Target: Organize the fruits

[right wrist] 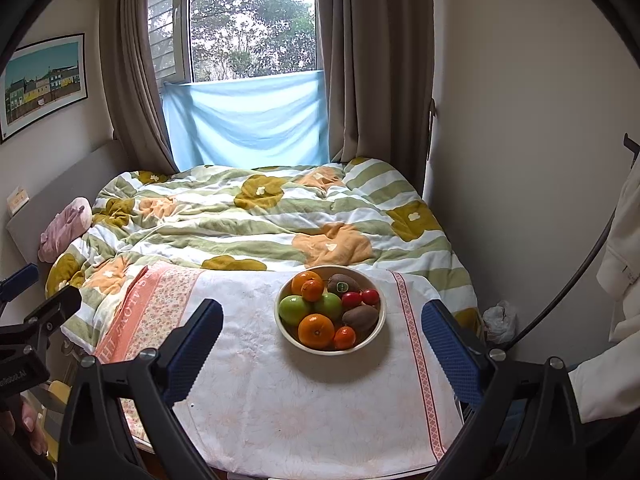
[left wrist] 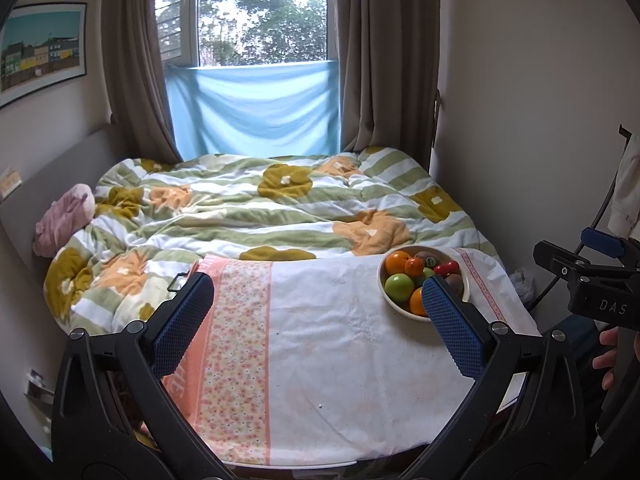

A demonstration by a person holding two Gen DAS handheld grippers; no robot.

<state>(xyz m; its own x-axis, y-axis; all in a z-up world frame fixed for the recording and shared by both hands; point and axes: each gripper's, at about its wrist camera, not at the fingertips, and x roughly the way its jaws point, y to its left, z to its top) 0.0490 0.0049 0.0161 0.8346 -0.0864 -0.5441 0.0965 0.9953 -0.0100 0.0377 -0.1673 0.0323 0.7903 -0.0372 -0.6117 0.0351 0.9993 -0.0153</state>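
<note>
A cream bowl (right wrist: 374,334) of fruit stands on a cloth-covered table (right wrist: 312,408). It holds oranges (right wrist: 316,331), green apples (right wrist: 294,309), kiwis (right wrist: 360,316) and small red tomatoes (right wrist: 370,297). My right gripper (right wrist: 322,330) is open, with the bowl seen between its fingers, farther away. In the left wrist view the bowl (left wrist: 394,306) lies at the right, partly behind the right finger (left wrist: 452,324). My left gripper (left wrist: 318,300) is open over bare cloth, with nothing in it. The right gripper's body (left wrist: 592,280) shows at the right edge.
Behind the table (left wrist: 360,360) is a bed with a flowered quilt (left wrist: 248,208) and a pink plush (left wrist: 66,220). Curtains (left wrist: 376,60) and a blue sheet (left wrist: 256,112) hang at the window. A person's hand (left wrist: 606,352) and pale sleeve (right wrist: 616,340) are at the right.
</note>
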